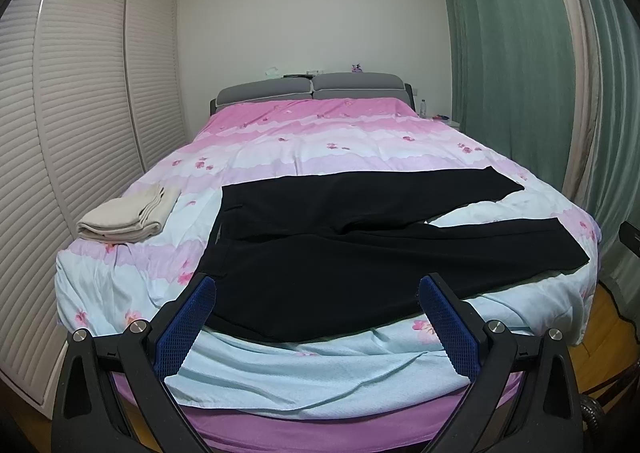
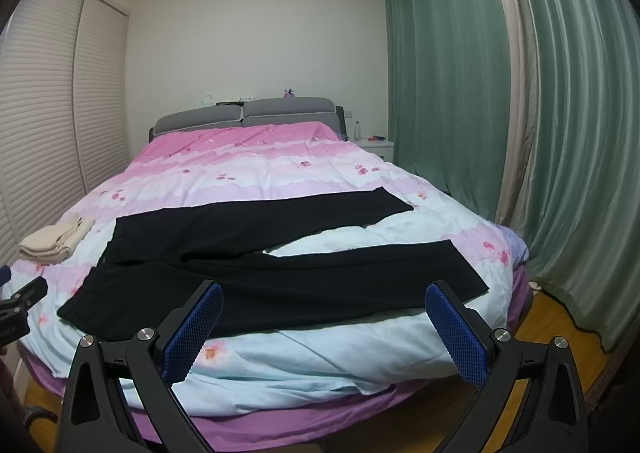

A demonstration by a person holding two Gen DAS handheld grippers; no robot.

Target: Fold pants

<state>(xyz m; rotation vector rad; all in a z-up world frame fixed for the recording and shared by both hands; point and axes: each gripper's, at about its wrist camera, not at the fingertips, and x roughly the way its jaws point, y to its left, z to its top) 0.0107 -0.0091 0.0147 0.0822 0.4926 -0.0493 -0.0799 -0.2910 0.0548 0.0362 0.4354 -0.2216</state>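
Observation:
Black pants [image 1: 340, 253] lie flat across the near end of the bed, waistband to the left, two legs spread apart to the right. They also show in the right wrist view [image 2: 260, 277]. My left gripper [image 1: 318, 289] is open and empty, held in front of the bed's foot, near the waist part. My right gripper [image 2: 324, 297] is open and empty, in front of the near leg. The left gripper's tip shows at the left edge of the right wrist view [image 2: 20, 301].
The bed has a pink and pale blue flowered cover [image 1: 320, 141]. A folded beige garment [image 1: 128, 215] lies at the bed's left edge. Louvred wardrobe doors [image 1: 80, 113] stand left. Green curtains [image 2: 520, 113] hang right. A nightstand with a bottle [image 2: 357, 131] is at the back right.

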